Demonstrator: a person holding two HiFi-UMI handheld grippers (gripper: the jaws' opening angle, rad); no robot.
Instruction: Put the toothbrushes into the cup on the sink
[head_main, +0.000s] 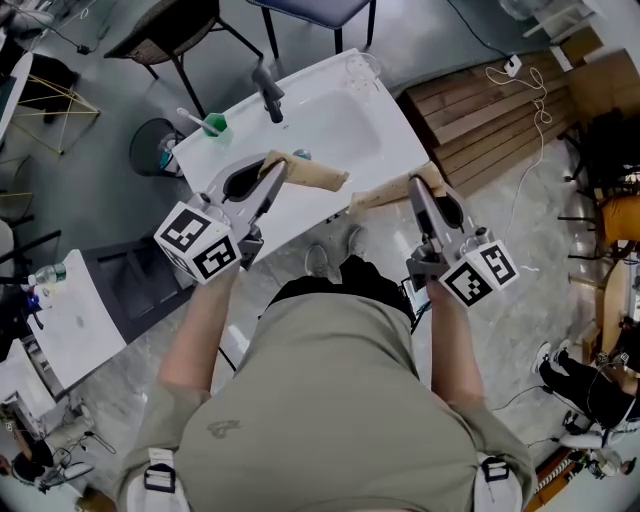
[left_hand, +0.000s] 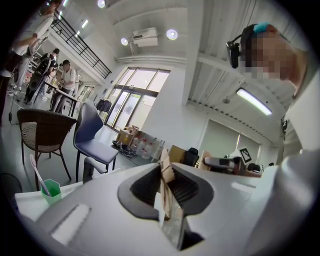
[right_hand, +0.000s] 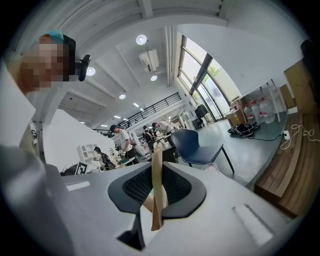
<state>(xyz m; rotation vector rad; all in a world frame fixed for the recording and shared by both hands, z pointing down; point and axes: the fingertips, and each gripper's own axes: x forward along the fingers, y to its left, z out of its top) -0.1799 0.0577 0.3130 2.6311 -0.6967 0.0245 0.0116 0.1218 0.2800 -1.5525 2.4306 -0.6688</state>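
We log the left gripper (head_main: 274, 170) clenched on a brown card piece (head_main: 318, 176) and the right gripper (head_main: 420, 188) clenched on a second card piece (head_main: 383, 194) (each seen edge-on between the pads). The green cup (head_main: 215, 125), with one toothbrush (head_main: 189, 117) in it, stands on the sink (head_main: 345, 135) rim left of the faucet (head_main: 270, 94).

Nothing legible is showing — the two white plastic cubes (head_main: 200, 243) (head_main: 478, 275) are bearing only black square patterns, no letters or digits.

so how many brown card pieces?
2: one card piece in the left gripper over the sink, one card piece in the right gripper at its edge. Others may be hidden.
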